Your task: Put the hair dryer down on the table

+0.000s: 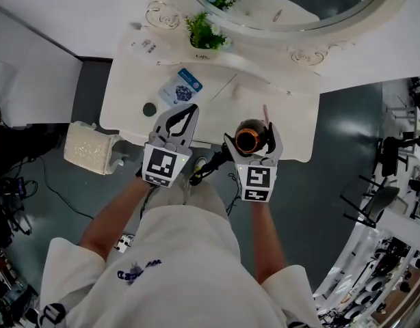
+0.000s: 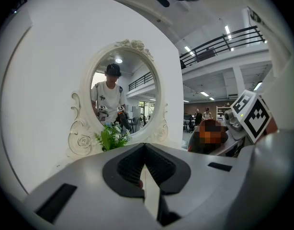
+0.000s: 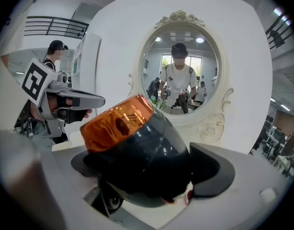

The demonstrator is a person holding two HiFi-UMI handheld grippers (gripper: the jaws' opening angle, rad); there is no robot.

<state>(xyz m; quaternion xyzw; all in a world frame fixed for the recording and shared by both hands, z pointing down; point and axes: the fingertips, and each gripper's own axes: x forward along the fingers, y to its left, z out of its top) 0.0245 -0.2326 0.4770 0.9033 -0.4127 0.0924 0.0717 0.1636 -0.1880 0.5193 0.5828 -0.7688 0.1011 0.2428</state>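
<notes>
The hair dryer (image 1: 250, 140) has a dark body and an orange nozzle end; my right gripper (image 1: 252, 142) is shut on it, in the air over the front edge of the white dressing table (image 1: 265, 101). In the right gripper view the hair dryer (image 3: 137, 152) fills the space between the jaws of the right gripper (image 3: 147, 174). Its black handle and cord (image 1: 208, 165) hang down toward the person. My left gripper (image 1: 187, 115) hovers just left of it, shut and holding nothing; the left gripper (image 2: 145, 150) shows its pads meeting at the tips.
An ornate oval mirror (image 1: 292, 5) stands at the table's back with a small green plant (image 1: 206, 33) before it. A blue packet (image 1: 180, 87) and a dark round disc (image 1: 150, 108) lie on the left part. A beige cushioned stool (image 1: 90, 149) sits below left.
</notes>
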